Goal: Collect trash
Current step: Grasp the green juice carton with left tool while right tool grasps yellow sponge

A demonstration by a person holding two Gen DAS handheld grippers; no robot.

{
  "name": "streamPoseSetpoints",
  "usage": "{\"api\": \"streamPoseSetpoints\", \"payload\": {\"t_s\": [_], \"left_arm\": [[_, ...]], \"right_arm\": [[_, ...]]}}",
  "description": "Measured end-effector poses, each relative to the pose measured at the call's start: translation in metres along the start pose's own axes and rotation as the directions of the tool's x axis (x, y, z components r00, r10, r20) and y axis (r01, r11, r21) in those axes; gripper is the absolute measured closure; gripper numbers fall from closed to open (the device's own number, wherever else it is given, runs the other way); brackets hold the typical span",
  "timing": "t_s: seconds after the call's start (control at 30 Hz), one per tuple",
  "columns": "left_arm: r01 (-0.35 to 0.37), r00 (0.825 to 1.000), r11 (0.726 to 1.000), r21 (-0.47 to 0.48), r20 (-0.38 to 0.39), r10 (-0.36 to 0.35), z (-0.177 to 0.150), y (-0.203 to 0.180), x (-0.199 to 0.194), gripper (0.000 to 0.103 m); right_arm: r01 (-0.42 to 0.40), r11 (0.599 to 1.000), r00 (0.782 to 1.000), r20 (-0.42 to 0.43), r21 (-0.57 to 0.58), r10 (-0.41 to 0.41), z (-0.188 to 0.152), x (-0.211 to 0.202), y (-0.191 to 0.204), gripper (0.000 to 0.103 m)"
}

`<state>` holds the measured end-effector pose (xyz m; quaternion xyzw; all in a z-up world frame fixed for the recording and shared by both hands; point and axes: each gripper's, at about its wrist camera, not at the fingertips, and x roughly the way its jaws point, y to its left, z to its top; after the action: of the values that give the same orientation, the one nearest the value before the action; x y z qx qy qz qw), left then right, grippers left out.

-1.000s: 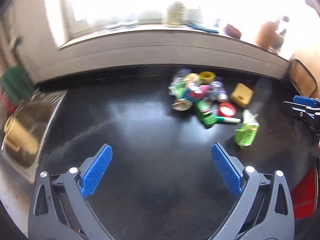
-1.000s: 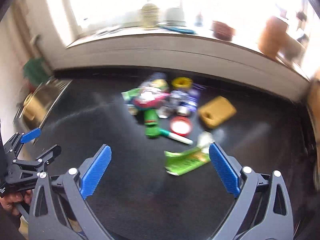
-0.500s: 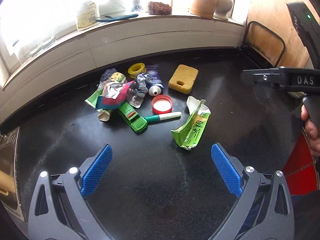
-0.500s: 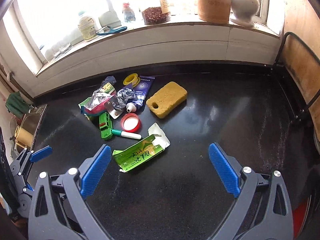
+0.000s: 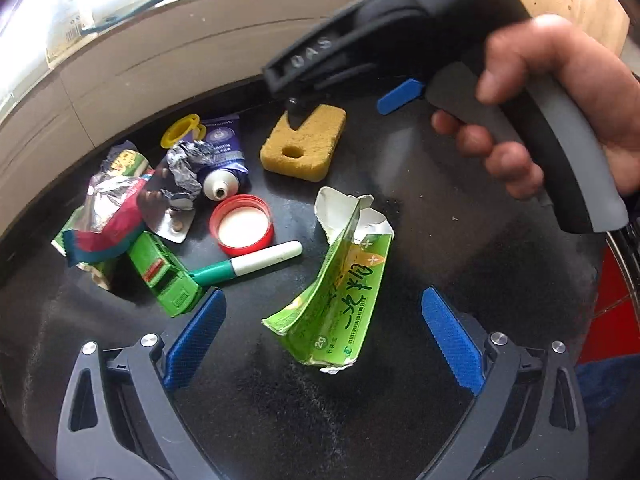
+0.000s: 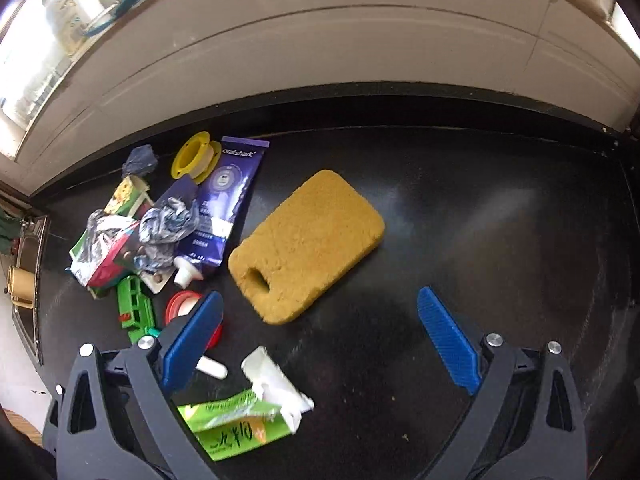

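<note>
Counter [image 5: 460, 240]: closer than a second ago; both grippers have advanced.
Sponge [image 6: 306, 242]: far, between right gripper [image 6: 320, 344] fingers, spread.
Carton [image 5: 340, 292]: near, between left gripper [image 5: 324, 344] fingers, spread.
Status: nothing collected; grasps imminent.

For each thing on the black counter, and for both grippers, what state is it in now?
Green carton: torn open, flattened, lying down.
Sponge: lying flat, whole, nothing on it.
Purple tube: lying down, cap on.
Red lid: off its jar, inside facing up.
Green marker: capped, lying down.
Foil: crumpled.
Toy bus: on its side.
Left gripper: open, empty.
Right gripper: open, empty.
</note>
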<state>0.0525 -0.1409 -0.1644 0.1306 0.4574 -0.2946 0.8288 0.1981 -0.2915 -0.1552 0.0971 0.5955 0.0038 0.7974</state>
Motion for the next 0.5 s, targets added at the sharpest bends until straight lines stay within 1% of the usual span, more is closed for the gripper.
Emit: {"api": "streamPoseSetpoints", "payload": {"t_s": [0.03,0.1,0.17,0.23,0.27,0.3,0.37,0.4,0.43,0.47,0.5], "left_arm": [[0.007,1.0,1.0,-0.005,-0.003,-0.007,0.001,-0.001,0.006,0.008],[0.007,1.0,1.0,0.002,-0.015,-0.007,0.001,-0.003,0.016,0.012],[0.009,0.999,1.0,-0.003,-0.032,-0.009,0.001,-0.004,0.027,0.021],[0.009,0.999,1.0,-0.01,-0.043,-0.01,0.001,-0.004,0.034,0.024],[0.012,0.999,1.0,-0.009,-0.048,-0.013,0.002,-0.004,0.036,0.03],[0.016,0.999,1.0,-0.011,-0.051,-0.017,0.002,-0.004,0.038,0.034],[0.02,0.999,1.0,-0.017,-0.05,-0.021,0.002,-0.002,0.039,0.036],[0.021,0.998,1.0,-0.018,-0.05,-0.022,0.002,-0.002,0.039,0.037],[0.028,0.998,0.999,-0.02,-0.05,-0.029,0.002,-0.002,0.038,0.041],[0.036,0.998,0.999,-0.021,-0.049,-0.037,0.003,-0.003,0.037,0.06],[0.046,0.998,0.999,-0.018,-0.047,-0.047,0.002,-0.003,0.035,0.065]], "right_arm": [[0.003,1.0,1.0,-0.015,0.011,-0.003,0.005,0.009,-0.001,0.008],[0.012,0.999,0.999,-0.036,0.03,-0.011,0.015,0.025,0.001,0.008],[0.017,0.999,0.999,-0.051,0.038,-0.015,0.021,0.035,0.004,0.008],[0.033,0.999,0.998,-0.055,0.025,-0.032,0.024,0.042,0.009,0.008],[0.034,0.999,0.998,-0.055,0.023,-0.033,0.024,0.044,0.011,0.008],[0.031,0.999,0.998,-0.056,0.021,-0.03,0.025,0.045,0.012,0.011],[0.027,1.0,0.998,-0.051,0.01,-0.026,0.025,0.044,0.015,0.017],[0.024,1.0,0.999,-0.044,0.005,-0.024,0.025,0.042,0.016,0.024],[0.018,1.0,0.999,-0.044,-0.002,-0.018,0.026,0.041,0.017,0.031],[0.013,1.0,0.999,-0.046,-0.004,-0.013,0.027,0.039,0.019,0.035],[0.003,1.0,0.999,-0.047,-0.004,-0.004,0.027,0.036,0.019,0.043]]}}
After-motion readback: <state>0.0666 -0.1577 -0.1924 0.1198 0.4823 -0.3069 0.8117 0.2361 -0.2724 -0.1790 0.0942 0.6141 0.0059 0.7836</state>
